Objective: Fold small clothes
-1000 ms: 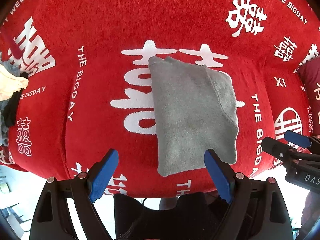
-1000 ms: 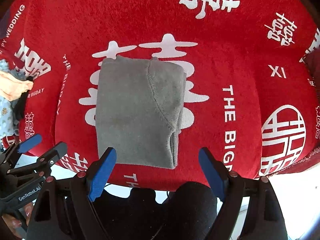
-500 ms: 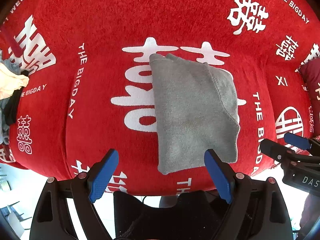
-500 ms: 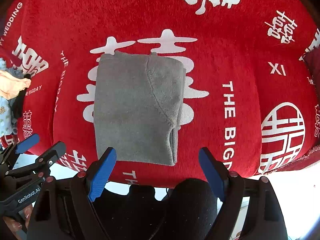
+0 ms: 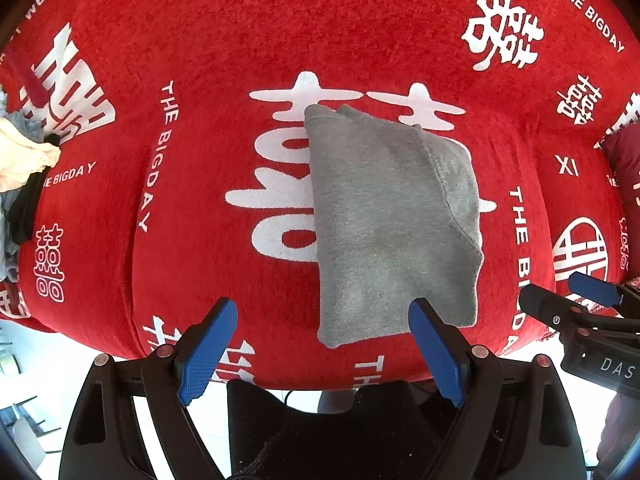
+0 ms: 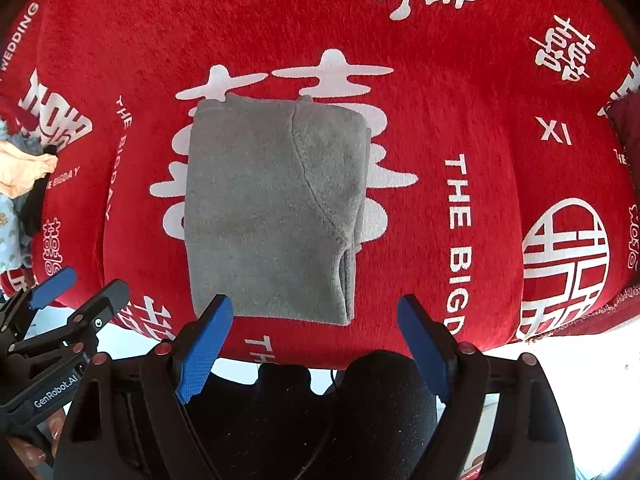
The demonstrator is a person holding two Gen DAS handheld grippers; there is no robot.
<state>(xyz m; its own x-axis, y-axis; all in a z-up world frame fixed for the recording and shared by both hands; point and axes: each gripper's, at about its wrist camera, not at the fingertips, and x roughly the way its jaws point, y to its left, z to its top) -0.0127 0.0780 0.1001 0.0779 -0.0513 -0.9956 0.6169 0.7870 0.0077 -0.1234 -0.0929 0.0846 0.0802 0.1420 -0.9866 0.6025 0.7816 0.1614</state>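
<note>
A folded grey knit garment (image 5: 384, 220) lies flat on the red cloth-covered table (image 5: 200, 40), near its front edge. The same grey garment (image 6: 272, 208) shows in the right wrist view as a neat rectangle with a curved seam. High above it my left gripper (image 5: 324, 312) hangs open, blue pads wide apart, nothing between them. My right gripper (image 6: 316, 312) is open too and empty, above the garment's near edge. Each gripper appears at the edge of the other's view: the right gripper (image 5: 560, 300), the left gripper (image 6: 76, 284).
A heap of loose small clothes (image 5: 24, 164), cream, black and pale blue, sits at the table's left edge; the same clothes heap (image 6: 20, 184) shows in the right view. A dark red cushion (image 5: 624, 156) lies at the far right. A person's dark-clad legs (image 6: 380, 400) stand below the front edge.
</note>
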